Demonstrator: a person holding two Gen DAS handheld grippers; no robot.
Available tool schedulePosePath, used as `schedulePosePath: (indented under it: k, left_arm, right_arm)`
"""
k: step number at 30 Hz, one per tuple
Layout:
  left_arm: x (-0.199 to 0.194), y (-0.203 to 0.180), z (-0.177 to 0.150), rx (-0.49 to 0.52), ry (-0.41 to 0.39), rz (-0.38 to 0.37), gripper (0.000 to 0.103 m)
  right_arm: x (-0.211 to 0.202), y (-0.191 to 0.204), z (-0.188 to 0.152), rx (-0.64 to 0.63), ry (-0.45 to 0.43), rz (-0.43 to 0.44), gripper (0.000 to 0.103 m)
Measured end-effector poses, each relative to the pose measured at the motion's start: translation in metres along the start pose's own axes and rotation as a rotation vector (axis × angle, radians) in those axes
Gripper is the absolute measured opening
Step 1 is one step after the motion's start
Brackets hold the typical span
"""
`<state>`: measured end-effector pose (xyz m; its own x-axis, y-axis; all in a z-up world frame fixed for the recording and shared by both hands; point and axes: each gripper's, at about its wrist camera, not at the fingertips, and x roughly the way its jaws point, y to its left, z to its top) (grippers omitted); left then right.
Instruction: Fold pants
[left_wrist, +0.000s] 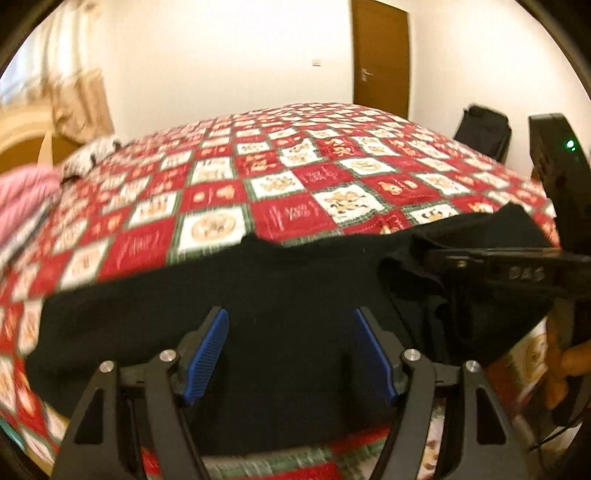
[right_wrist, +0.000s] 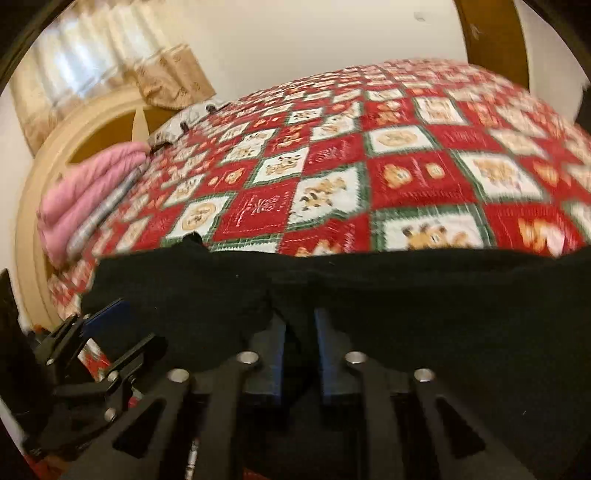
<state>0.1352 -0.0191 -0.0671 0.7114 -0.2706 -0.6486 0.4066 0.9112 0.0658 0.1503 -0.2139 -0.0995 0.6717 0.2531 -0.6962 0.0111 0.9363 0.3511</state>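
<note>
— Locating the pants (left_wrist: 280, 332): where do they lie?

— Spread along the near edge of the bed (left_wrist: 295, 177), on the checked quilt.

— State of each claw?

— Left gripper (left_wrist: 290, 354): jaws wide apart, nothing between them, poised over the cloth. Right gripper (right_wrist: 300, 354): jaws narrow, pinching a bunch of the black cloth at the pants' right end.

— Handling?

— Judged soft, light and limp; the cloth sags and creases. Take hold at an edge or corner, not mid-panel.
</note>
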Motion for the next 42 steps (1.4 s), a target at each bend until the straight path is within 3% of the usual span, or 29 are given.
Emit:
schedulePosePath:
  k: [4,7,12,18,21,24,28,36,39,41,42]
  left_arm:
    - [0.008,-0.01,0.014,0.087,-0.009,-0.017,0.072]
    - [0.017,-0.018,0.019,0.118,0.011,-0.058,0.072]
    - [0.036,-0.036,0.024,0.214,0.044,-0.01,0.072]
    - [0.056,-0.053,0.043,0.251,0.05,-0.05,0.073]
    - [0.066,-0.045,0.053,0.197,0.054,-0.051,0.075]
    - [0.068,-0.021,0.057,0.078,0.083,-0.065,0.076]
    - [0.065,-0.001,0.045,0.054,0.132,-0.058,0.076]
    - [0.039,0.026,0.019,-0.063,0.125,-0.041,0.076]
    - [0.023,0.026,0.015,-0.107,0.088,-0.085,0.076]
    - [0.007,0.022,0.02,-0.117,0.036,-0.139,0.076]
    - [-0.003,0.017,0.024,-0.108,0.0,-0.157,0.076]
  right_arm:
    - [-0.013,-0.027,-0.002,0.108,-0.031,0.11,0.008]
    - [-0.025,-0.047,-0.005,0.199,-0.055,0.24,0.008]
    - [-0.036,-0.052,-0.007,0.226,-0.073,0.312,0.009]
    - [-0.039,-0.047,-0.007,0.204,-0.082,0.359,0.009]
    - [-0.039,-0.041,-0.005,0.192,-0.084,0.383,0.009]
    - [-0.034,-0.032,-0.004,0.178,-0.073,0.4,0.009]
    - [-0.014,-0.017,-0.002,0.187,-0.051,0.428,0.009]
    - [0.023,-0.011,-0.013,0.256,-0.079,0.328,0.009]
    - [0.009,-0.004,-0.006,0.211,-0.062,0.315,0.022]
    - [-0.012,-0.006,0.0,0.192,-0.067,0.349,0.05]
    - [-0.023,-0.009,0.002,0.196,-0.077,0.383,0.056]
